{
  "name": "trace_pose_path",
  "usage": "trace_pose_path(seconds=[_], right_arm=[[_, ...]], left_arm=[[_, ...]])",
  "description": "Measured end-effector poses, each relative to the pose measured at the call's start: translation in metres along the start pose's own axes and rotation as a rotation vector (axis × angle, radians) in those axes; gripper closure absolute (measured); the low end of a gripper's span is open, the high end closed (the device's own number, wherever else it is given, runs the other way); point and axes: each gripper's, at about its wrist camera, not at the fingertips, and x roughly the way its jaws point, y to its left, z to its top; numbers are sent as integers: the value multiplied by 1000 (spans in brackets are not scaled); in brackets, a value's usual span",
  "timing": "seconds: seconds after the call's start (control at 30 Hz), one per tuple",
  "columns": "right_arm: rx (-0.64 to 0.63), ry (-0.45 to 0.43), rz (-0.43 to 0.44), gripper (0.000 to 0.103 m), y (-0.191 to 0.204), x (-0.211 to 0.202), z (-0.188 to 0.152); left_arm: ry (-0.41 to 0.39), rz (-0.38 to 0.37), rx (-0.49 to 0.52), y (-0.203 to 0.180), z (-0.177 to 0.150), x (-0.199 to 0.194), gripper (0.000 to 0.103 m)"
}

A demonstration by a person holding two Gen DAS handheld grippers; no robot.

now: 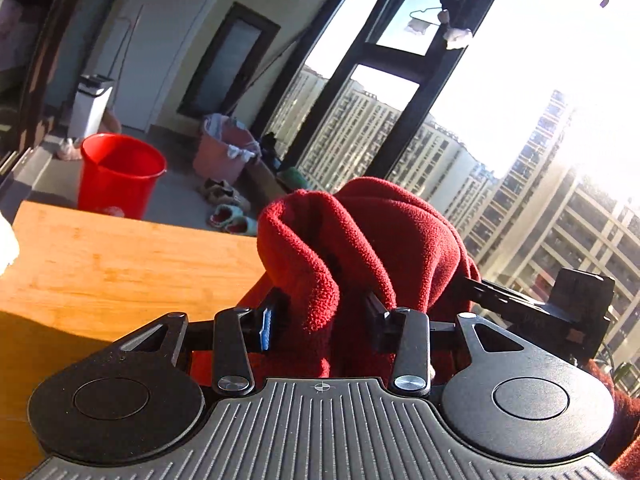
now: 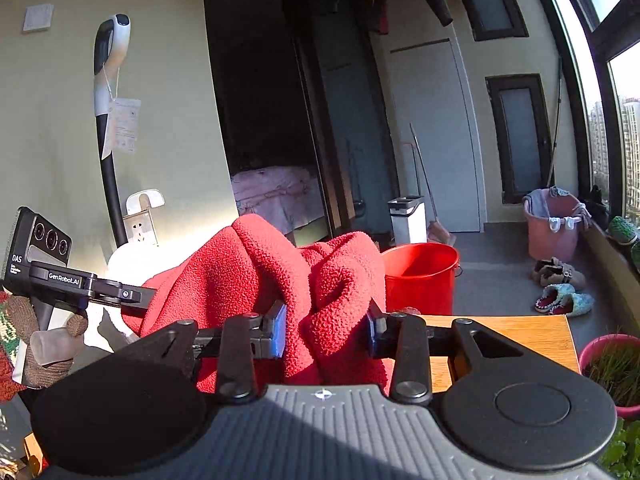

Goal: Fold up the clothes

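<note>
A red fleece garment (image 1: pixel 352 248) is bunched up and lifted above the wooden table (image 1: pixel 100 264). My left gripper (image 1: pixel 324 320) is shut on a thick fold of it. My right gripper (image 2: pixel 328 332) is shut on another bunch of the same red fleece (image 2: pixel 280 272). The right gripper's body shows in the left wrist view (image 1: pixel 576 304) at the right, and the left gripper's body shows in the right wrist view (image 2: pixel 44 264) at the left, held by a gloved hand. The garment's lower part is hidden behind the grippers.
A red bucket (image 2: pixel 420 276) stands on the floor past the table (image 2: pixel 520 340). A pink laundry basket (image 2: pixel 552 228), slippers (image 2: pixel 564 300) and a white bin (image 2: pixel 408 220) are farther off. A potted plant (image 2: pixel 612 372) is at the right. Tall windows (image 1: pixel 500 100) face apartment blocks.
</note>
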Motion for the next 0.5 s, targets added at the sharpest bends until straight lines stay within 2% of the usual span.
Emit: trace_pose_path(seconds=[0.17,0.27,0.3,0.4,0.43,0.5], right_arm=[[2,-2,-8,67,18,-39,-18],[-1,10,-15,67,26,-57,-26],[-11,15,-19,67,30,-63,-29],[-21,34,-14,66,40,-70,-34],[-22,37,-14,66,43,-70,-36],[-28,39,-16,66,48,-73,-40]], left_arm=[[6,-14,57,-21,-21,-24,55],[-34,-9,76,-27,-18,-42,41],[-62,-4,75,-28,-13,-50,33],[-154,-5,85,-36,10,-62,25],[-156,-22,110,-42,14,-60,13],[-156,-59,165,-55,22,-54,0]])
